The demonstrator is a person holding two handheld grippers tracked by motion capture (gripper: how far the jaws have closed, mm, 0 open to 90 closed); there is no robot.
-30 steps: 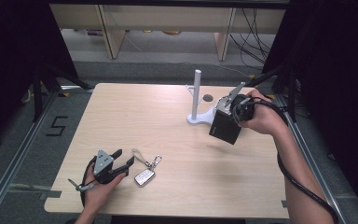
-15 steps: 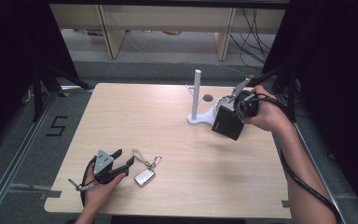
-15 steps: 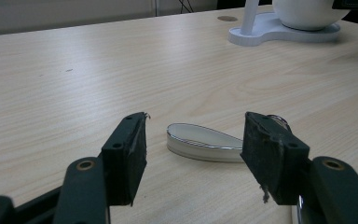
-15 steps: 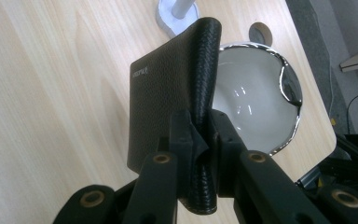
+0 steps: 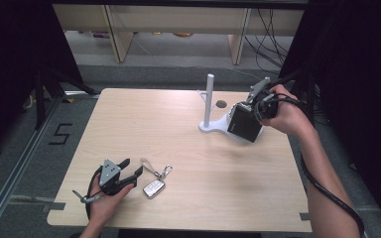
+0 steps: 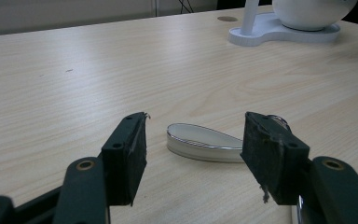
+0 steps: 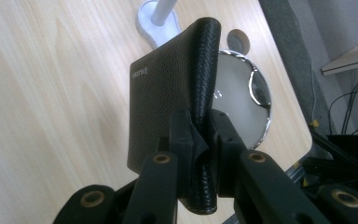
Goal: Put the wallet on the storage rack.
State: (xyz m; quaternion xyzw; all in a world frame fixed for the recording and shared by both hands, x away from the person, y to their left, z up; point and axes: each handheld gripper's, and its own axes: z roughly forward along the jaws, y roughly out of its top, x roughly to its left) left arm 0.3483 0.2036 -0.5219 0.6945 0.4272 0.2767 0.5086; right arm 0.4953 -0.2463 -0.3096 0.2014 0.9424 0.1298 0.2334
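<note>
My right gripper (image 5: pixel 256 107) is shut on a black leather wallet (image 5: pixel 245 124) and holds it on edge above a white stand (image 5: pixel 209 126) at the table's far right. In the right gripper view the wallet (image 7: pixel 168 98) sits pinched at its fold, with the stand's round chrome-rimmed dish (image 7: pixel 242 93) below it. Near the front left, my left gripper (image 5: pixel 133 167) stands open on the table. A silver car key fob (image 5: pixel 154 188) lies just ahead of its fingertips, and in the left gripper view the fob (image 6: pixel 203 143) lies between the open jaws, untouched.
A thin upright post (image 5: pixel 209 99) rises from the stand's base. A key ring and strap (image 5: pixel 158 171) trail from the fob. A small round hole (image 5: pixel 221 104) marks the light wooden table (image 5: pixel 178 134). Shelves and cables lie beyond the far edge.
My right gripper has carried the wallet slightly to the right and farther back, over the dish. The left gripper and the fob have not moved.
</note>
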